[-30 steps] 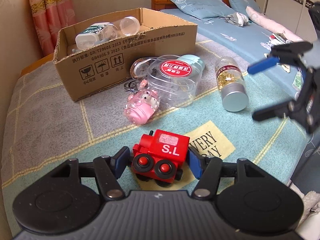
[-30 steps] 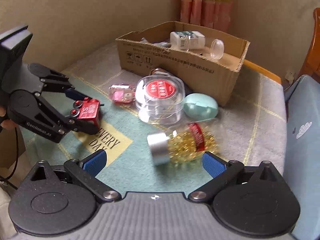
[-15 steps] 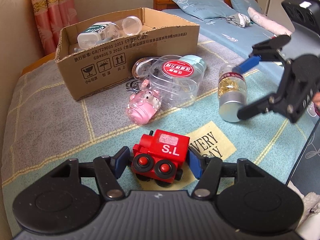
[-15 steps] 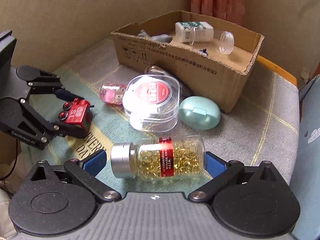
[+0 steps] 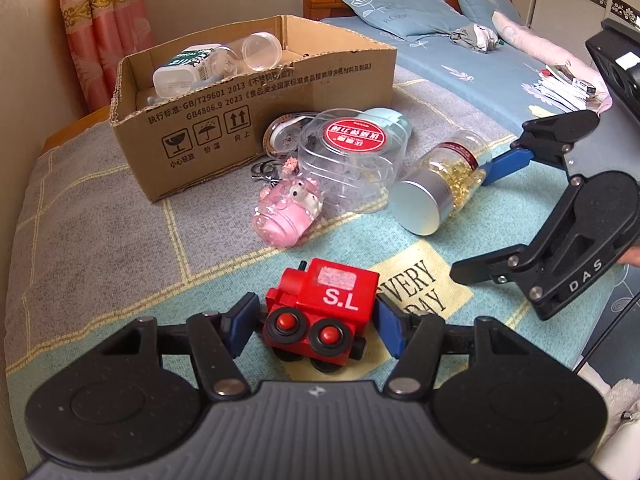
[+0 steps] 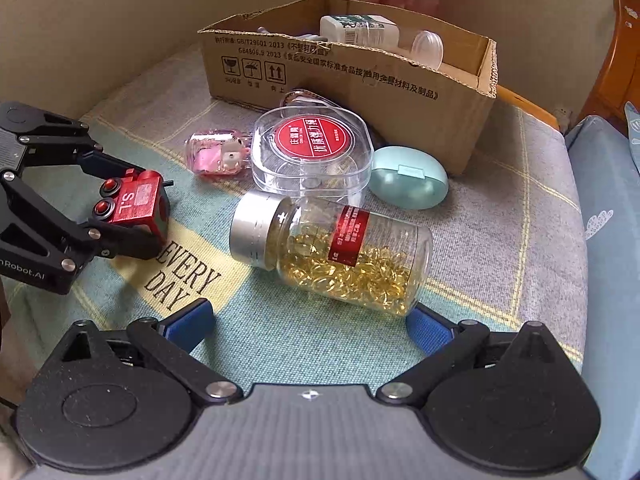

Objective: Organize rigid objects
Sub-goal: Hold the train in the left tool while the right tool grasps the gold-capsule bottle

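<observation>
A red toy train [image 5: 322, 312] marked S.L stands on the blanket between the blue pads of my left gripper [image 5: 316, 324]; the pads touch both its sides. It also shows in the right wrist view [image 6: 134, 204]. A capsule bottle [image 6: 332, 254] with a silver cap lies on its side in front of my right gripper [image 6: 308, 324], whose jaws are wide open around its lower end. In the left wrist view the bottle [image 5: 438, 188] lies beside the right gripper [image 5: 480, 220]. An open cardboard box [image 5: 256, 108] holds white and clear bottles.
A clear tub with a red label [image 6: 312, 152], a pink keychain toy [image 6: 212, 154] and a mint case [image 6: 408, 182] lie between the box [image 6: 348, 76] and the bottle. A bed with blue pillows [image 5: 400, 8] lies behind. Wall at left.
My right gripper has moved in toward the capsule bottle and now straddles its end. The bottle has turned and shifted. My left gripper stays on the red train.
</observation>
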A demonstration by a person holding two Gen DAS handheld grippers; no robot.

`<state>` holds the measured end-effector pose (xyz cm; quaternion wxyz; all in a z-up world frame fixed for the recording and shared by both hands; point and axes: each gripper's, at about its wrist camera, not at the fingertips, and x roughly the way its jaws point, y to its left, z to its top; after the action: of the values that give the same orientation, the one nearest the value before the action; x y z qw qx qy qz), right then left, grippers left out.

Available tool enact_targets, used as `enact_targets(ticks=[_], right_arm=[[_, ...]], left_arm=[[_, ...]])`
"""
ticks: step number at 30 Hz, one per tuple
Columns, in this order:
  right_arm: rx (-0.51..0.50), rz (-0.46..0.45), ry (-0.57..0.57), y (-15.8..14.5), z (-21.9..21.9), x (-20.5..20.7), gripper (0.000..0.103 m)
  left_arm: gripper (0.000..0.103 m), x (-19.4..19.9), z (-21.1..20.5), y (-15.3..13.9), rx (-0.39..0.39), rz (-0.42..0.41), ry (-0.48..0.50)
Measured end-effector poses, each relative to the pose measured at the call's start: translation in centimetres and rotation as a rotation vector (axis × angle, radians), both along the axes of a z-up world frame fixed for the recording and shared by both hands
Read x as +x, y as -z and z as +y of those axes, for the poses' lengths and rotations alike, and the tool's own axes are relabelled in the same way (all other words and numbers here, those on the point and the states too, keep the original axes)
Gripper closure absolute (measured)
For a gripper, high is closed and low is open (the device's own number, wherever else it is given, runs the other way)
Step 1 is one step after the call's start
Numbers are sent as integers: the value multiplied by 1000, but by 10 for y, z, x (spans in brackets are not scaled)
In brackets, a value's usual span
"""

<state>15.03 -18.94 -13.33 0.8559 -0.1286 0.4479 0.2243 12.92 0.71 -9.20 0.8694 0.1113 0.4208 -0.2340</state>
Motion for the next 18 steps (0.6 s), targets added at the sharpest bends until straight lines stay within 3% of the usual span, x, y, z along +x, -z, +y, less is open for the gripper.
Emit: enact_targets(ticks=[13, 18], right_arm=[[9, -39, 105, -3, 6, 1, 0], [18, -71, 150, -12, 12, 4, 0]], left_arm=[[38, 0, -1, -2, 30, 6, 52], [39, 2, 3, -2, 8, 23, 59]])
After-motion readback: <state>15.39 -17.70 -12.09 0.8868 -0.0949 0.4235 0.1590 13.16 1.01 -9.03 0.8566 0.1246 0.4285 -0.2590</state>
